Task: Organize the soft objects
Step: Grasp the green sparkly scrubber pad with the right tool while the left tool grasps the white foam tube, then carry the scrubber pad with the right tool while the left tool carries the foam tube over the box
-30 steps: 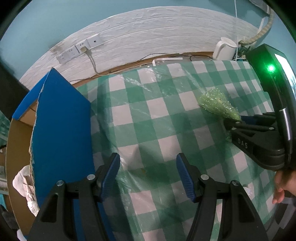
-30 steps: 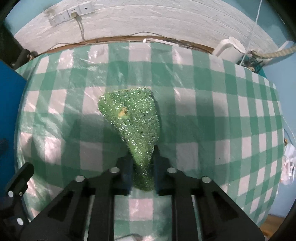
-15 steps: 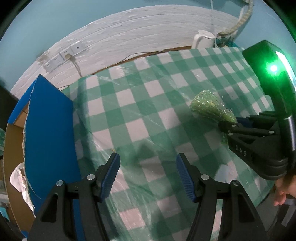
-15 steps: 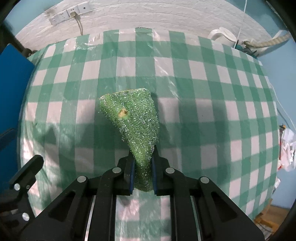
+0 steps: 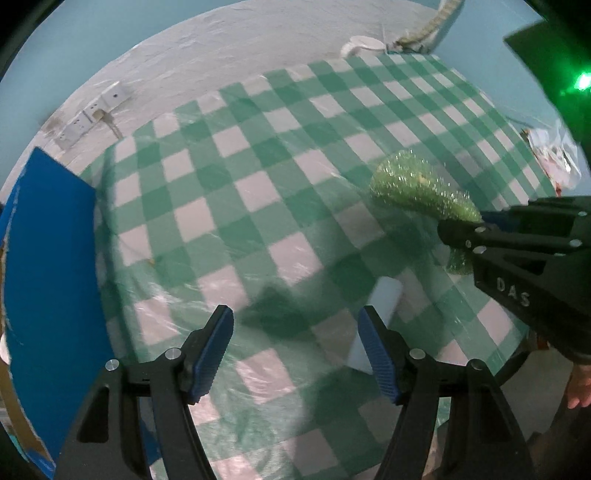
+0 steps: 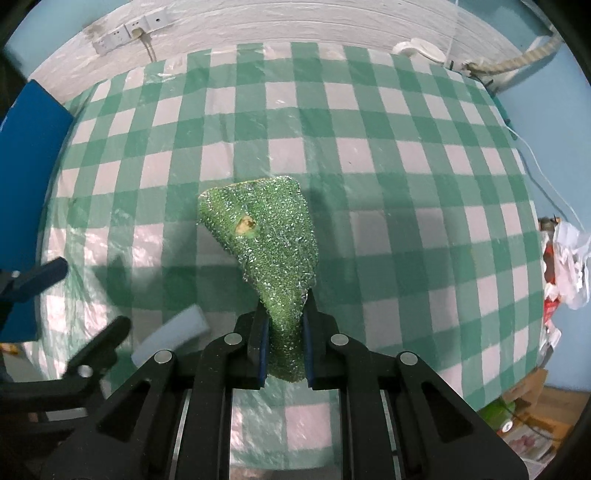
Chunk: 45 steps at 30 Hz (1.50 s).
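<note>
My right gripper (image 6: 284, 306) is shut on the narrow end of a green glittery scouring cloth (image 6: 266, 236), which hangs above the green-checked tablecloth (image 6: 369, 147). The left wrist view shows the same cloth (image 5: 417, 184) at the right, pinched by the right gripper (image 5: 461, 229). My left gripper (image 5: 295, 314) has its jaws opening, with nothing between the blue pads (image 5: 212, 350). A pale rectangular sponge (image 5: 376, 321) lies on the cloth just beyond its right finger. In the right wrist view that sponge (image 6: 173, 332) lies at the lower left.
A blue box flap (image 5: 48, 258) with cardboard behind it stands along the table's left side. A white kettle (image 6: 421, 50) and wall sockets (image 6: 122, 33) are at the back. Crumpled paper and bags (image 6: 565, 266) lie off the right edge.
Both grippers have drifted toward the table's near side and the pale sponge has come into view. The green cloth stays pinched in the right gripper. The left jaws stand slightly wider.
</note>
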Each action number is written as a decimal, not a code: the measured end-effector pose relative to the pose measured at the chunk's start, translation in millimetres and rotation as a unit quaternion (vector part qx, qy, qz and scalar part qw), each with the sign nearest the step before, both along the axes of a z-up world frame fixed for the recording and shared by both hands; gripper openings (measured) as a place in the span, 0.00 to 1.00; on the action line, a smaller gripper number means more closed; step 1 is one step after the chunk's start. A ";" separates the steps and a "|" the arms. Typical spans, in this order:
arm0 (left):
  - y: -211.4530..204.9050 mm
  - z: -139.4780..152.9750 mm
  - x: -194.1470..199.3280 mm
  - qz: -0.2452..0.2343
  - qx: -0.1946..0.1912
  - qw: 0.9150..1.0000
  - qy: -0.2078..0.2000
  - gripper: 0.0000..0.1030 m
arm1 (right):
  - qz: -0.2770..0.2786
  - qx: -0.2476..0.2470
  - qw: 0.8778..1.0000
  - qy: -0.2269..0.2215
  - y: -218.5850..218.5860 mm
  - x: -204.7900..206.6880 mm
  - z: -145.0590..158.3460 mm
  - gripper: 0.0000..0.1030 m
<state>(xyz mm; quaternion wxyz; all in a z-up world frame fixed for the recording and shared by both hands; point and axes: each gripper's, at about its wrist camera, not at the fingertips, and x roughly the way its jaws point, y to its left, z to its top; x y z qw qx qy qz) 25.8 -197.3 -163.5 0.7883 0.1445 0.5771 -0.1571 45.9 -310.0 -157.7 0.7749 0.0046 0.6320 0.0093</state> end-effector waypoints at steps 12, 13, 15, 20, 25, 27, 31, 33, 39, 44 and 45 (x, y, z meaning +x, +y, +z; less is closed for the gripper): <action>-25.1 -17.5 -13.9 -0.033 0.017 0.999 0.001 0.69 | -0.008 0.015 1.000 0.004 -16.5 3.3 -10.4 0.12; -25.9 -18.0 -14.5 -0.036 0.014 0.999 0.000 0.68 | -0.008 0.016 1.000 0.004 -16.8 4.7 -10.9 0.12; -27.6 -19.2 -15.5 -0.040 0.009 0.999 0.003 0.64 | -0.010 0.018 1.000 0.003 -11.3 -1.3 -9.4 0.12; -26.5 -18.9 -15.7 -0.040 -0.014 0.999 0.018 0.55 | -0.014 0.022 1.000 0.003 -16.4 -1.4 -9.0 0.12; -30.9 -19.3 -22.4 -0.049 -0.024 0.998 0.029 0.55 | -0.015 0.021 1.000 0.004 -17.7 -2.9 -9.4 0.12; -35.7 -21.7 -28.5 -0.059 -0.024 0.997 0.032 0.55 | -0.014 0.022 1.000 0.004 -17.2 -2.6 -9.3 0.12; -43.9 -25.1 -37.4 -0.070 -0.020 0.997 0.029 0.54 | -0.013 0.021 1.000 0.003 -16.1 -3.3 -8.3 0.12; -45.1 -25.9 -35.3 -0.068 -0.022 0.997 0.032 0.46 | -0.011 0.021 1.000 0.003 -15.7 -4.1 -7.9 0.12; -30.5 -29.0 -22.1 -0.036 -0.040 0.998 0.044 0.14 | -0.010 0.022 1.000 0.004 -14.5 -5.3 -9.6 0.13; -16.9 -27.1 -13.9 -0.016 -0.053 0.998 0.044 0.12 | -0.010 0.024 1.000 0.002 -14.7 -6.1 -9.2 0.13; -14.9 -26.0 -12.8 -0.014 -0.054 0.998 0.042 0.12 | -0.009 0.024 1.000 0.002 -14.6 -6.5 -8.9 0.13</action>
